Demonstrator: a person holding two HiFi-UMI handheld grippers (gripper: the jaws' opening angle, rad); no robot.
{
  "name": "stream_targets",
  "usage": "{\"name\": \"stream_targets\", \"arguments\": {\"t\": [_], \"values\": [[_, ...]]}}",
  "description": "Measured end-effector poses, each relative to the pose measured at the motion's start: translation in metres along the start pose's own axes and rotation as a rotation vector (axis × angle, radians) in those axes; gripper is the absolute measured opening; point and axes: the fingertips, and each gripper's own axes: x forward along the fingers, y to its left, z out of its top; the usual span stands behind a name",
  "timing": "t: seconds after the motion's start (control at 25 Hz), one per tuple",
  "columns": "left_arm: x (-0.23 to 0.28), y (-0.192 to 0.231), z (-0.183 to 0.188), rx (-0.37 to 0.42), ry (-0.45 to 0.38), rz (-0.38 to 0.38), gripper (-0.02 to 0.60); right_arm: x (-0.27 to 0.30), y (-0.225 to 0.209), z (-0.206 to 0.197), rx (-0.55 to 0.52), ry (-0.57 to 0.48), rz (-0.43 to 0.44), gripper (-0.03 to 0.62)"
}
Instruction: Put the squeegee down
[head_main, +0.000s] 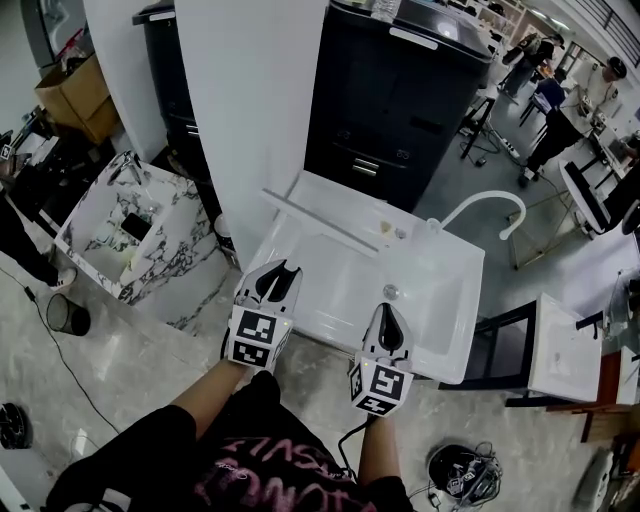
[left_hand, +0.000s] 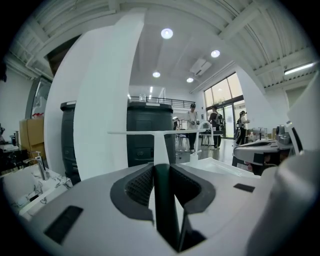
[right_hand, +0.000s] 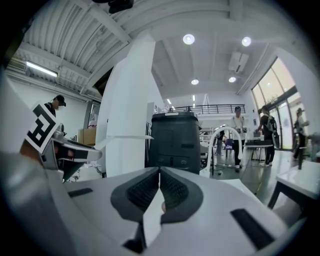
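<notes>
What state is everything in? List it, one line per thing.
Left tongs: shut on the squeegee handle.
Right tongs: shut, empty.
Squeegee: held in the air, blade level, not yet put down.
Faucet: no water running.
Sink: no water visible in it.
Cabinet: drawers closed.

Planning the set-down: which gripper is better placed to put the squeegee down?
Left. The left gripper is shut on the handle of the squeegee, whose blade shows over the sink. The right gripper is shut on nothing, so it would probably need a handover first.
</notes>
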Motion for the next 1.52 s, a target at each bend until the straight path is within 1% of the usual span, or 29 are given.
{"name": "stream_targets", "arguments": {"t": [0.36,1.16,1.52], "values": [[0.035,0.015,0.009,-0.016,0.003,-0.047,0.094,0.039,0.007,0.009,-0.012,0.015,-0.019,0.021],[0.093,0.043,0.006,-0.012,0.025,-0.147,0.094,0.110,0.026,0.005,0.009,0.044,-0.083,0.021],[0.103,0.043,0.004,-0.005,0.032,-0.201,0.094,0.123,0.029,0.002,0.018,0.063,-0.120,0.021]]}}
